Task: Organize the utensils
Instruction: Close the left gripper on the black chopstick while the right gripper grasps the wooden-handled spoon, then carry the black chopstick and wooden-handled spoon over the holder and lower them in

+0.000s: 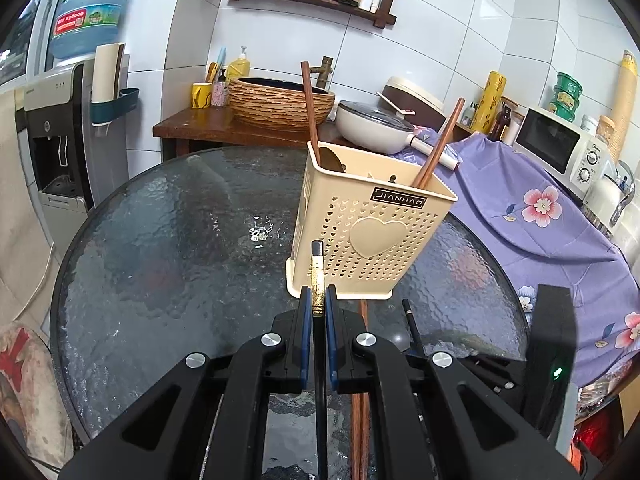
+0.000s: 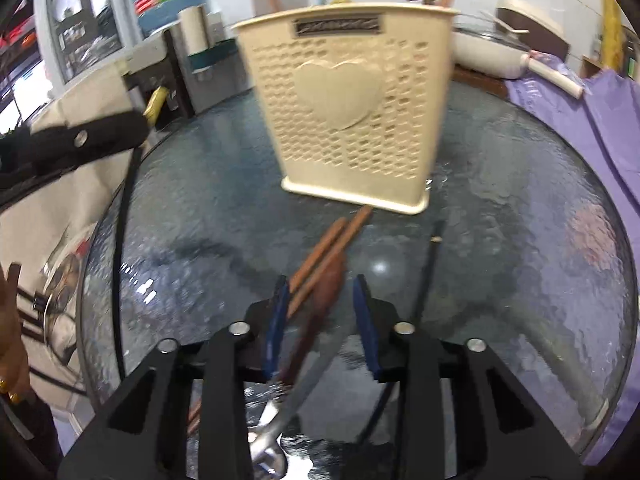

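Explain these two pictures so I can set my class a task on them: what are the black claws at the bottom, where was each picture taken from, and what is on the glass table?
The claws are two hand-held grippers; a person works one in each hand, with a camera on each looking along its fingers.

The left gripper is shut on a thin black and gold chopstick.

The right gripper is open above loose utensils: brown wooden chopsticks, a dark wooden-handled utensil, a metal spoon and a thin black chopstick. It holds nothing.

On the round glass table stands a cream perforated holder with two wooden utensils already in it.
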### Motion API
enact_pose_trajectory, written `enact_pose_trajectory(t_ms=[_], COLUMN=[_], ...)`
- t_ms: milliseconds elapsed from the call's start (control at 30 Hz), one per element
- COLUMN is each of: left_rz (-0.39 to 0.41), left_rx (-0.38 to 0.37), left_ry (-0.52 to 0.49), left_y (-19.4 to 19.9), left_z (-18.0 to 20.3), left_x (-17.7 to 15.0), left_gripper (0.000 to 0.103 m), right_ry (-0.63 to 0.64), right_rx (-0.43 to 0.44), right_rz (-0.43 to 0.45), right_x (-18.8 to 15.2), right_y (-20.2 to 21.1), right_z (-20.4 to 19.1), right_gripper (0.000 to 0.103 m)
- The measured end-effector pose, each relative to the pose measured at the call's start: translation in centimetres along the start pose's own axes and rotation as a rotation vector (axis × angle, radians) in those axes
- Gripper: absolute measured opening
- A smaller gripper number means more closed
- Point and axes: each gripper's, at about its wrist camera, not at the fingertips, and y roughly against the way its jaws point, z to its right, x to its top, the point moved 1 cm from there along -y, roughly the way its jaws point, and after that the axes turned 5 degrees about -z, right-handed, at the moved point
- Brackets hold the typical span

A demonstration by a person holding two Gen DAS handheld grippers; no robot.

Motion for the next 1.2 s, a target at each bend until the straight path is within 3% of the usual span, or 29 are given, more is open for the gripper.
enact_pose_trajectory(t_ms=[200,500,600,967,1200], left_rz=[0.001,-0.001,0.004,0.067,0.099], left_rx=[0.000,-0.006,-0.005,-0.021,-0.050], left_ry=[-0.003,-0.008,-0.003,0.005,-0.002], left_y=[0.1,0.4,0.6,3.0,4.7], left_z=[0.1,0.4,0.3,0.3,0.8], left_x=[-0.1,0.0,0.0,0.7,0.8], left_gripper=[0.007,0.007,0.007,0.007,0.007], right_ry=[0.000,-0.018,-0.049,-0.181,-0.148], right_rx=[-0.045,-0.092,-0.071,0.153,0.204], right_rz=[-0.094,-0.115,-0.109,0.088,0.199], right_x=[-0.2,1.0,1.2,2.7,2.7], right_y=[-2.0,-3.2,-3.3,2.3,6.4], right_z=[-0.9,-1.0,-0.7,0.8,0.1], right_gripper=[0.020,0.019,0.015,0.015,0.015])
